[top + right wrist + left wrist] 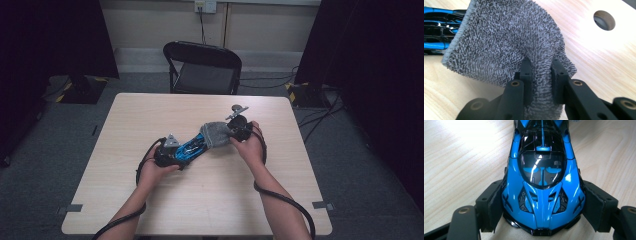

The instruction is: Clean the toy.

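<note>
A shiny blue and black toy car lies on the wooden table near its middle. My left gripper is shut on the car, one pad on each side of its near end. A grey fluffy cloth drapes over the car's far end. My right gripper is shut on a bunched fold of that cloth, just right of the car.
A black folding chair stands behind the table's far edge. The tabletop has a round hole close to the cloth. Cables trail from both grippers along the person's forearms. Dark curtains flank the room.
</note>
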`<control>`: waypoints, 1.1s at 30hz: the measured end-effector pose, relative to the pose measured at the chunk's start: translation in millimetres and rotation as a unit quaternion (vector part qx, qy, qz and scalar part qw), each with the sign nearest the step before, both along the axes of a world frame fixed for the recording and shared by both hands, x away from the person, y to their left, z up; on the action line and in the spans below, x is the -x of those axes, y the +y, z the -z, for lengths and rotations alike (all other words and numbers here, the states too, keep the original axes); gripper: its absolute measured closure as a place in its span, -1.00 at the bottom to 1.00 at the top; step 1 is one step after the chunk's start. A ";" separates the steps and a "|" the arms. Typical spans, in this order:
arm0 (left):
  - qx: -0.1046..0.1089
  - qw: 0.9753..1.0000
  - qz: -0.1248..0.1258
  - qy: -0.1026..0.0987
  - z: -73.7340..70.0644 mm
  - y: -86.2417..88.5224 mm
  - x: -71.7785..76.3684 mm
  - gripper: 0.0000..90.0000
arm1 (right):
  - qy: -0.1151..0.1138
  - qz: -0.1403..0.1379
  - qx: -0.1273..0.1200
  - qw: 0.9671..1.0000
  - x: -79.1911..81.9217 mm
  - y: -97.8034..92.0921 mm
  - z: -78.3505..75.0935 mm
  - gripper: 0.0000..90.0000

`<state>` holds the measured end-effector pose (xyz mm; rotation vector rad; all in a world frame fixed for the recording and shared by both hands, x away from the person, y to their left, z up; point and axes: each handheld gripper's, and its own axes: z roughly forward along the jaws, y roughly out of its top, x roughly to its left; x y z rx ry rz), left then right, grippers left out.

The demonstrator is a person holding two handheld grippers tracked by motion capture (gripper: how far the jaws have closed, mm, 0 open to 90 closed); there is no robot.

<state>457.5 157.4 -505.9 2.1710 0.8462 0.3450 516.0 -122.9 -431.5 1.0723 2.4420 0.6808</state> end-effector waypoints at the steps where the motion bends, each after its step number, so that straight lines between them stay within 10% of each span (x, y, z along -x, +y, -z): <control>1: 0.000 1.000 0.000 0.000 0.0 0.0 0.0 -0.43 | -0.001 0.002 0.003 1.000 -0.1 -0.3 -0.6 0.67; 33: 0.000 1.000 0.000 0.000 0.0 0.0 0.0 -0.43 | -0.006 -0.003 -0.038 0.999 2.1 -1.5 -17.8 0.67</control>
